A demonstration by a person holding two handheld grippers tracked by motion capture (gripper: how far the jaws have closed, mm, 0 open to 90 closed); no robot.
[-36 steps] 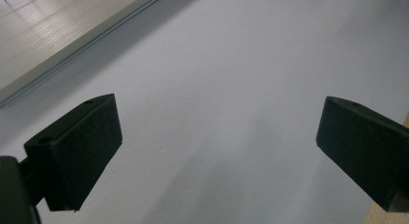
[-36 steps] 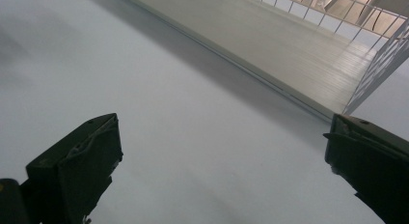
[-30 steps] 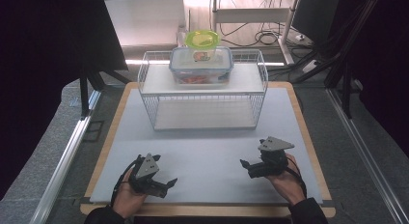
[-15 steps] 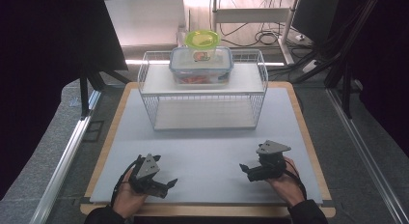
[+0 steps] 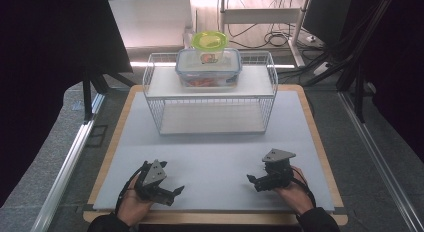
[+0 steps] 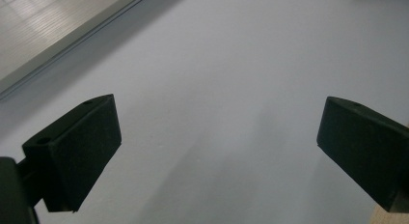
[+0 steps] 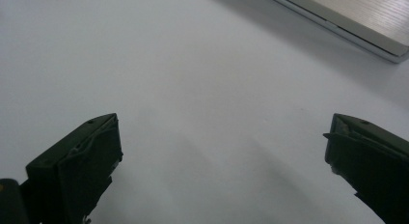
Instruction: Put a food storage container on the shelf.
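High view: the left gripper [image 5: 172, 193] and right gripper [image 5: 254, 180] sit low over the near strip of the worktop [image 5: 215, 157], each in a hand, well apart from one another. Both jaw pairs are spread wide and hold nothing; they angle inward toward the middle. The white mat between and ahead of them is bare, open room up to the wire basket [image 5: 210, 99] at the far middle. The basket's long axis runs left–right; a white shelf board lies across its top. On that board stands a clear lidded container [image 5: 208, 68], long side also left–right, with reddish contents seen through the wall. A green-lidded tub [image 5: 209, 42] stands at its far edge — whether on the lid or just behind it, cannot tell. The wooden border of the worktop shows on the left, right and near sides.

Left gripper view: jaws released, wide gap, nothing between them; white mat below, the basket's base at upper left.

Right gripper view: jaws likewise released and empty over plain mat; the basket's base edge at upper right.
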